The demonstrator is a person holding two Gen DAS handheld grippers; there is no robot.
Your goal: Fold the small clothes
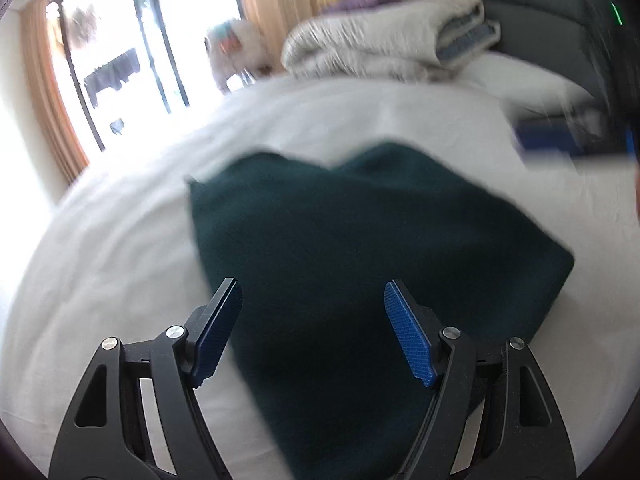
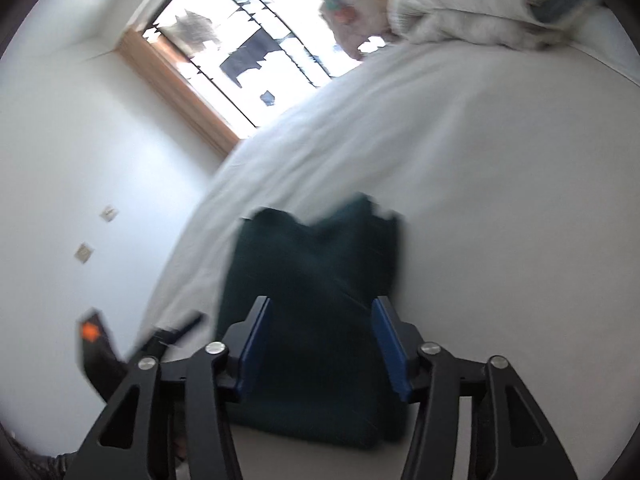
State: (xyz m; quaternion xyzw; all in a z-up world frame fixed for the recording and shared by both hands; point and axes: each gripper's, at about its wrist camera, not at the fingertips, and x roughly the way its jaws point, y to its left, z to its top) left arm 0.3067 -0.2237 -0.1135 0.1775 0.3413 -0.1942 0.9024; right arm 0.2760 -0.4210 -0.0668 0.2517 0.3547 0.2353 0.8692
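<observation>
- Dark green cloth [image 1: 360, 248] lies folded on the white bed [image 1: 120, 240].
- Left gripper [image 1: 314, 320] hovers above it, jaws spread, nothing pinched.
- Right gripper [image 2: 320, 332] likewise parted, gripping nothing.

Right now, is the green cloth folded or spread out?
Folded: the green cloth lies as a thick, compact block with doubled edges on the white bed.
</observation>
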